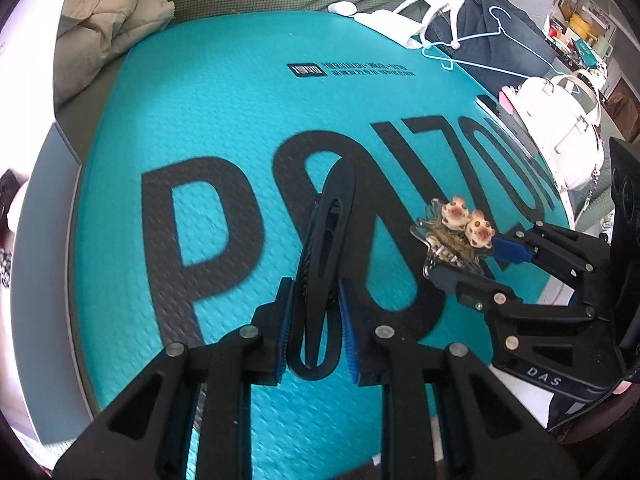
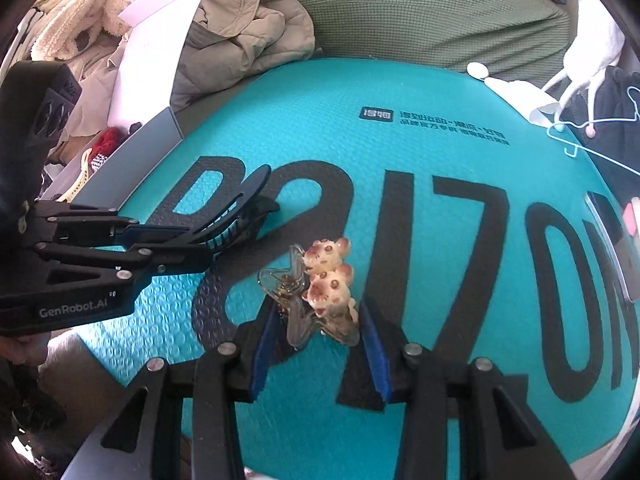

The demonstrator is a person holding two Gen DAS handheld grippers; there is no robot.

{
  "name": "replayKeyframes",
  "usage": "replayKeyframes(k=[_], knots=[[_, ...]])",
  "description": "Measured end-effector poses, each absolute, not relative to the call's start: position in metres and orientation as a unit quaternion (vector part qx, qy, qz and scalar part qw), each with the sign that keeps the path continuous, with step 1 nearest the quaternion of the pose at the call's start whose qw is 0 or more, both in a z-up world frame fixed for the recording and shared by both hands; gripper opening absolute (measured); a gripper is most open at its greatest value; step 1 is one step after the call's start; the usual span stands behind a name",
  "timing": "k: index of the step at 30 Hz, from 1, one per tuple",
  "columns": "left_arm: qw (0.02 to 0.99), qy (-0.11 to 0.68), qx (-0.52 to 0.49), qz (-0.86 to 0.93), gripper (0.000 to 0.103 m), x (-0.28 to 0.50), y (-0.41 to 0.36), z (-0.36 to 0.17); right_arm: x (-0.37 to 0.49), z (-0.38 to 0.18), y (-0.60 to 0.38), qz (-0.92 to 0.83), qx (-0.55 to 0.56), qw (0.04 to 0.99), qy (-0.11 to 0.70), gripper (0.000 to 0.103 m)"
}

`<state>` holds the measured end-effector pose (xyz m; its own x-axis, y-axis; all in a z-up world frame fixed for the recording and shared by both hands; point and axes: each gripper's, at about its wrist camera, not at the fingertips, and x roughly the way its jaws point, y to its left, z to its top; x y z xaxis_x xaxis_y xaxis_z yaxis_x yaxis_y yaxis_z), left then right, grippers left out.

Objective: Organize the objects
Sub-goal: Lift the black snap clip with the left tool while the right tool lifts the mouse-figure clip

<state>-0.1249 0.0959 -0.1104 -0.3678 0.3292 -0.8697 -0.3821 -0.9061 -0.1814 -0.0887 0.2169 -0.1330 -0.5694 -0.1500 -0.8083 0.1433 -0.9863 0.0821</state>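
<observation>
Teal mat (image 1: 248, 112): both tools gripping clips mid-surface.

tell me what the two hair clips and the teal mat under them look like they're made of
Black hair clip: probably matte moulded plastic, opaque with cut slots and teeth.
Clear hair clip: looks like glossy see-through plastic, with cream and brown animal figures on top, maybe resin; hard to be sure.
Teal mat: seems soft foam or rubber, going by its dimpled, embossed surface and printed black lettering.
</observation>
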Motion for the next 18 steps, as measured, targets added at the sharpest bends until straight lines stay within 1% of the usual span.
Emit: replayKeyframes(k=[3, 6, 12, 13, 15, 17, 18], knots=[[0.22, 0.034, -0.521, 0.824, 0.02, -0.109, 0.105, -0.109, -0.075, -0.133, 0.225, -0.886, 0.458, 0.071, -0.011, 0.041], [0.22, 0.026, -0.523, 0.823, 0.021, -0.097, 0.109, -0.109, -0.065, -0.132, 0.232, -0.885, 0.46, 0.065, -0.017, 0.041], [0.21, 0.035, -0.516, 0.83, 0.021, -0.085, 0.117, -0.11, -0.057, -0.133, 0.237, -0.881, 0.466, 0.079, -0.015, 0.042], [0.212, 0.038, -0.508, 0.834, 0.024, -0.085, 0.118, -0.11, -0.058, -0.134, 0.237, -0.881, 0.465, 0.081, -0.016, 0.043], [0.219, 0.05, -0.5, 0.836, 0.029, -0.085, 0.121, -0.111, -0.058, -0.135, 0.237, -0.884, 0.459, 0.084, -0.017, 0.055], [0.22, 0.057, -0.499, 0.836, 0.034, -0.087, 0.123, -0.111, -0.06, -0.136, 0.235, -0.886, 0.456, 0.081, -0.013, 0.059], [0.221, 0.056, -0.499, 0.836, 0.037, -0.088, 0.123, -0.111, -0.061, -0.136, 0.235, -0.888, 0.454, 0.08, -0.01, 0.059]])
